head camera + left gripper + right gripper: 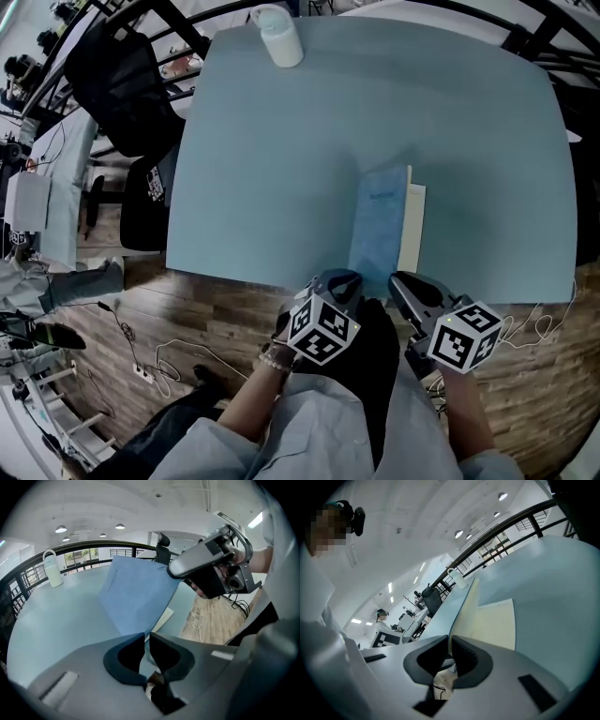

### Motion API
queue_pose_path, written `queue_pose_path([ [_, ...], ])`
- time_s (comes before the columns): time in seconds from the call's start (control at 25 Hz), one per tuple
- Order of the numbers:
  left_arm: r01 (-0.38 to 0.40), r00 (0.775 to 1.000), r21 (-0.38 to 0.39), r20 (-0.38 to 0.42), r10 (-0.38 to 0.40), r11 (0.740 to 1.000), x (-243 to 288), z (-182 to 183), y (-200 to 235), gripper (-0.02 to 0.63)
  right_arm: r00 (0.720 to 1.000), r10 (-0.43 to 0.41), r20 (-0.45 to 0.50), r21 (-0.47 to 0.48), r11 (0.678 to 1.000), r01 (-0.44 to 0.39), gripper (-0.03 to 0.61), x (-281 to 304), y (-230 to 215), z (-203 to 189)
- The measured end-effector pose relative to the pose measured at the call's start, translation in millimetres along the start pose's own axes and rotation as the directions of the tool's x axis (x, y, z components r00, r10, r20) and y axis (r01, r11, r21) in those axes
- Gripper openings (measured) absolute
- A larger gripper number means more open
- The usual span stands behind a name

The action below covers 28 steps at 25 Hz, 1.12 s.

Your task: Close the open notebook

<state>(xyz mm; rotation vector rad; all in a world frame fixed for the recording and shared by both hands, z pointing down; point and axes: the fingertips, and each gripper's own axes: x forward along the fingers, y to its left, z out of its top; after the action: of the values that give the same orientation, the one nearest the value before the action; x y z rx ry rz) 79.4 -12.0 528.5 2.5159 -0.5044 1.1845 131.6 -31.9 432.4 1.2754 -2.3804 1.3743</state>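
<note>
An open notebook lies at the near edge of the pale blue table (281,141). Its blue cover (380,230) is lifted off the cream page (413,230). In the left gripper view the cover (136,597) stands tilted above the page (165,617). My left gripper (146,637) (345,281) is shut on the cover's near edge. My right gripper (450,639) (401,281) is shut on the thin edge of the raised cover (464,604), with the page (497,625) flat to its right. From the left gripper's side, the right gripper (174,570) meets the cover's right edge.
A white bottle (278,36) (52,569) stands at the table's far edge. Black chairs (122,84) and a railing lie beyond the left side. Below the near edge is wooden floor with white cables (169,356). A person stands far off in the right gripper view.
</note>
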Motion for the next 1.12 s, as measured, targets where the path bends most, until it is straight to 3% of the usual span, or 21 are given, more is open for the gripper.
queue_pose_path([
  [0.44, -0.009, 0.996, -0.158, 0.083, 0.023, 0.987, -28, 2, 13, 0.020, 0.989, -0.145, -0.015, 0.014, 0.989, 0.145, 0.025, -12, -41, -18],
  [1.12, -0.018, 0.981, -0.150, 0.190, 0.047, 0.989, -62, 26, 24, 0.018, 0.942, -0.318, -0.104, 0.012, 0.947, 0.321, 0.028, -3, -103, -53],
])
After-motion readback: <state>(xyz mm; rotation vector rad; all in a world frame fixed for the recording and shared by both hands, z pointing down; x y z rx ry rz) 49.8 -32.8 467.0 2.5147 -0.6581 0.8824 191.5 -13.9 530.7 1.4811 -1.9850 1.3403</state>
